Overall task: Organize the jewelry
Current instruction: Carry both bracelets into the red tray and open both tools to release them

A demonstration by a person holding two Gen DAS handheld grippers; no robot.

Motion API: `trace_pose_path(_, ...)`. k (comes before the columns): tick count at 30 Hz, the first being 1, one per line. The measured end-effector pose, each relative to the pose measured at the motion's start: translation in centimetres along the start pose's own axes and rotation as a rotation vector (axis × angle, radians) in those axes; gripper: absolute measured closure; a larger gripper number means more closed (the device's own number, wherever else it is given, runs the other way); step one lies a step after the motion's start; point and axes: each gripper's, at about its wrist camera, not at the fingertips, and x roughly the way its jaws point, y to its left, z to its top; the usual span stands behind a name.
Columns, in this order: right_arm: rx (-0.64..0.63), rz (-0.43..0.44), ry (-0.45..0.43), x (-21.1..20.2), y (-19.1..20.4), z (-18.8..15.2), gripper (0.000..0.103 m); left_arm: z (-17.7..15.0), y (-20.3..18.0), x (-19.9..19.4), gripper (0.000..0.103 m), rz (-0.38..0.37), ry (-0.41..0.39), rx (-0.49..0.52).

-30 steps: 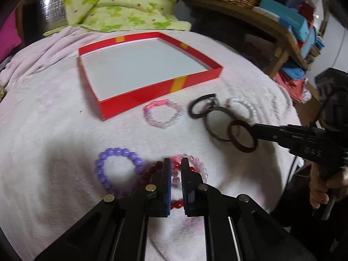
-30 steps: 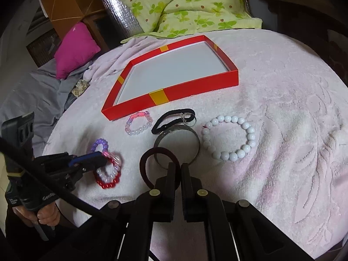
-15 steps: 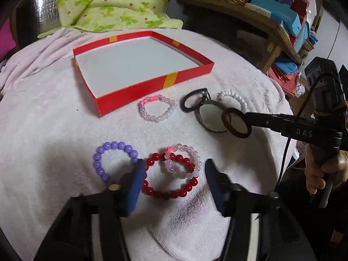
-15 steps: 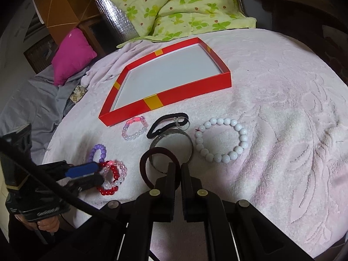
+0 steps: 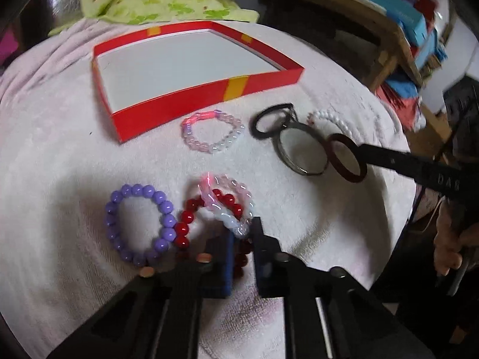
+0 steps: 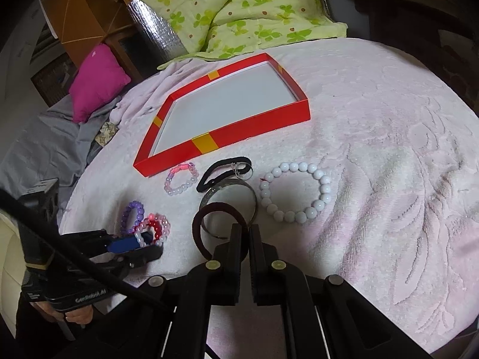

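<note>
My left gripper (image 5: 243, 230) is shut on the near edge of a pale pink and white bead bracelet (image 5: 221, 218), which lies over a red bead bracelet (image 5: 187, 217). A purple bead bracelet (image 5: 133, 190) touches the red one on its left. In the right wrist view my right gripper (image 6: 243, 229) is shut on a dark maroon bangle (image 6: 197, 224), held just above the cloth. The same bangle (image 5: 332, 155) shows at the right gripper's tip (image 5: 359, 149) in the left wrist view. An open red box (image 5: 179, 104) with a white floor stands behind.
On the pink cloth lie a small pink and white bracelet (image 5: 206, 149), a black hair tie (image 5: 257, 119), a metal bangle (image 5: 284, 155) and a white bead bracelet (image 6: 324, 179). A green pillow (image 6: 239, 15) lies behind the box. Shelves with boxes (image 5: 413, 24) stand at the right.
The left jaws stood shut, spread wide around the red and pale pink bracelets, then closed on the pale pink one. The right gripper kept its hold on the maroon bangle.
</note>
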Motion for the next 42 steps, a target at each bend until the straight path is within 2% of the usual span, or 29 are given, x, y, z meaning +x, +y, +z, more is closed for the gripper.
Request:
trace_pose_path(3,0.004,0.001,-0.007,-0.1,-0.2,0.2,0.097,0.2,-0.3,-0.7,0.094,0.008,-0.037,0.02)
trace_pose_path(9,0.023,0.004,-0.061,-0.7,-0.3,1.5,0.097,1.0,-0.6,-3.3,0.094,-0.073,-0.146,0.046)
trace_pose_path(21,0.106,0.051,-0.179,0.6,0.1,7.1,0.097,2.6,-0.8,-6.6,0.094,-0.144,-0.31,0.038)
trace_pose_path(30,0.19,0.087,-0.188,3.0,-0.8,10.0,0.097,3.8,0.6,-6.5,0.094,-0.159,-0.331,-0.039)
trace_pose_path(34,0.222,0.121,-0.178,3.9,-1.0,11.0,0.098,5.4,1.6,-7.0,0.094,-0.178,-0.372,-0.082)
trace_pose_path(42,0.22,0.123,-0.143,7.2,0.0,13.0,0.097,10.8,5.3,-5.2,0.094,-0.088,-0.416,-0.187)
